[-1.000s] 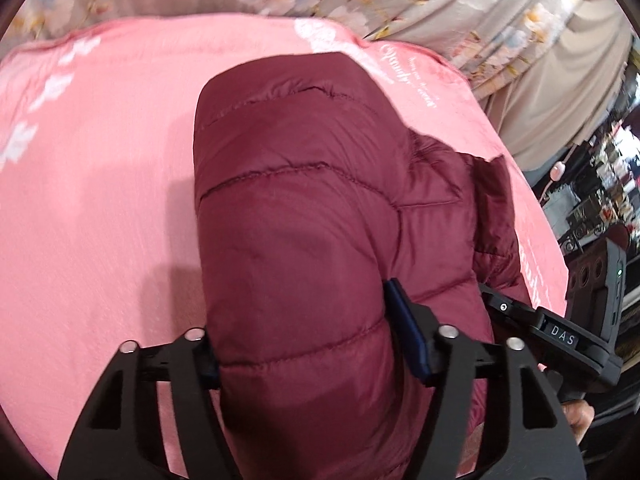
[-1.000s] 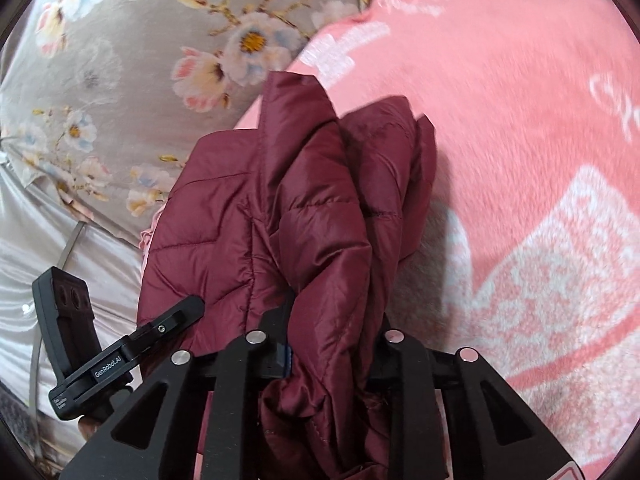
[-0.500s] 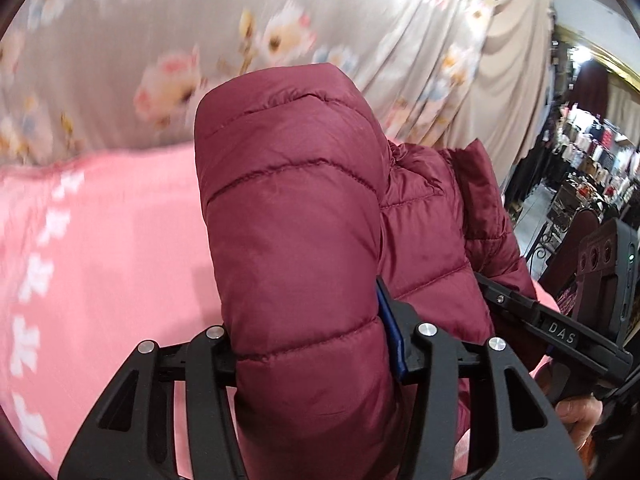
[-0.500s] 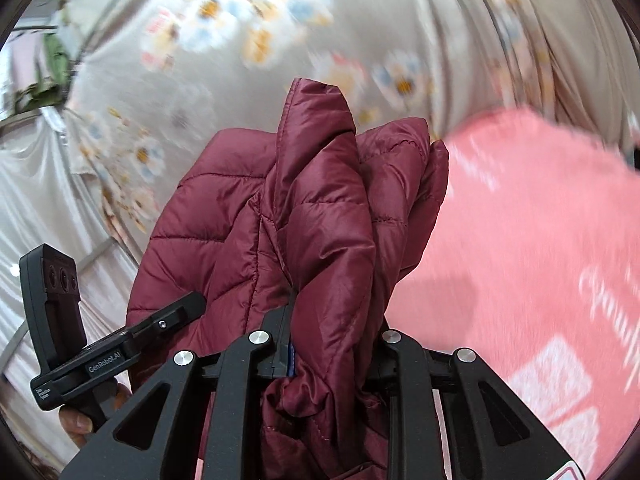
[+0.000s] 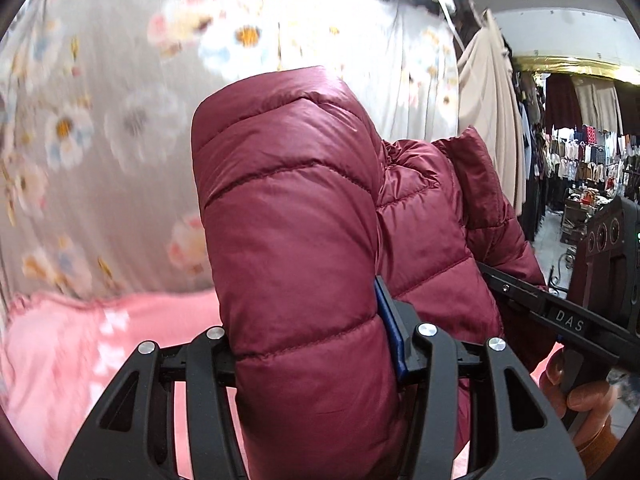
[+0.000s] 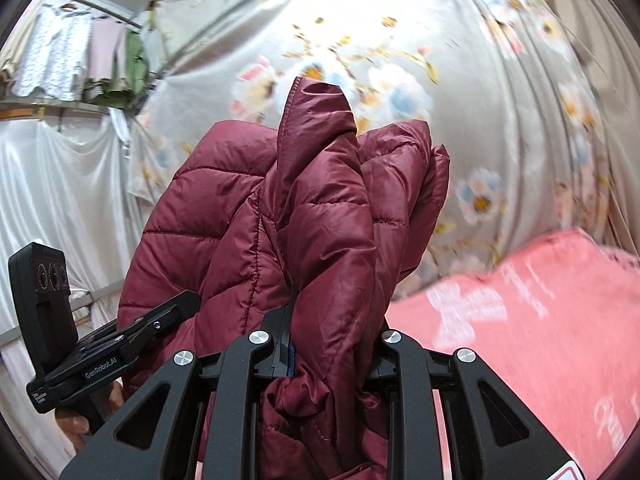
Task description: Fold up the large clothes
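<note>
Both grippers, left [image 5: 316, 356] and right [image 6: 328, 356], clamp thick folds of the jacket [image 5: 288, 216]: puffy, light, slick, so bite deep into the bulk.

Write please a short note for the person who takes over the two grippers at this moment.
Left gripper: jaws shut on the puffy dark red jacket.
Right gripper: jaws shut on a bunched part of the same jacket.
The jacket is held up, in front of the flowered cloth; the pink blanket lies below.
Done: both grips hold.
Left: lay it on the blanket, fold it, release.
</note>
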`<action>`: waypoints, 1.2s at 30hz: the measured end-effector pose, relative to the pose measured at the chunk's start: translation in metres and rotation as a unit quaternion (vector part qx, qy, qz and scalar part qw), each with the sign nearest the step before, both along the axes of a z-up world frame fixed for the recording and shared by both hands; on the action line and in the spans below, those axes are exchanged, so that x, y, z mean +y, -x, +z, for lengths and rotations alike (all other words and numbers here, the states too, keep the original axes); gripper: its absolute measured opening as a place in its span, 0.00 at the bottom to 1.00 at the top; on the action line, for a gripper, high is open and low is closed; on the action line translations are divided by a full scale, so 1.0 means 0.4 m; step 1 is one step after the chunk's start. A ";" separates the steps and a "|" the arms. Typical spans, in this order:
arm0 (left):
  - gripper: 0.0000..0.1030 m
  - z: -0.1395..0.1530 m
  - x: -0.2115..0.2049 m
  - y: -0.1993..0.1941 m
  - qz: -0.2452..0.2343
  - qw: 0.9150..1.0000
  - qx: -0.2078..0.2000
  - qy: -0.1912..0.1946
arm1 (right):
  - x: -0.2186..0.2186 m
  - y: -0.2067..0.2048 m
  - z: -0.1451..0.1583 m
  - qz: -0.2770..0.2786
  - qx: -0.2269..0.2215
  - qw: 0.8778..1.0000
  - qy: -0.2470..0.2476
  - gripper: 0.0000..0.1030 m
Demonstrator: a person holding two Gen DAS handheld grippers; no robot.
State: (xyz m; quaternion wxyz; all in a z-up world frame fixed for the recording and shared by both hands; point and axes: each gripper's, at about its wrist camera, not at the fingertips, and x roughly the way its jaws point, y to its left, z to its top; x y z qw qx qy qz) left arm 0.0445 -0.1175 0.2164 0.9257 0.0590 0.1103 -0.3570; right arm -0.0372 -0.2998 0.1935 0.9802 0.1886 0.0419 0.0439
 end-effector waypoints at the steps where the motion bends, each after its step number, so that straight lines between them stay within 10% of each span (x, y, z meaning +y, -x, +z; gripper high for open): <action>1: 0.47 0.009 0.013 0.006 0.002 1.000 -0.009 0.002 | 0.012 -0.007 0.019 0.005 -0.009 1.000 0.006 0.20; 14: 0.47 0.099 0.184 -0.051 0.033 0.994 -0.102 0.025 | 0.137 -0.188 0.098 0.064 -0.020 0.997 0.029 0.21; 36: 0.47 -0.382 0.275 -0.529 0.092 0.987 0.124 -0.034 | 0.188 -0.654 -0.445 0.078 0.208 0.974 -0.045 0.21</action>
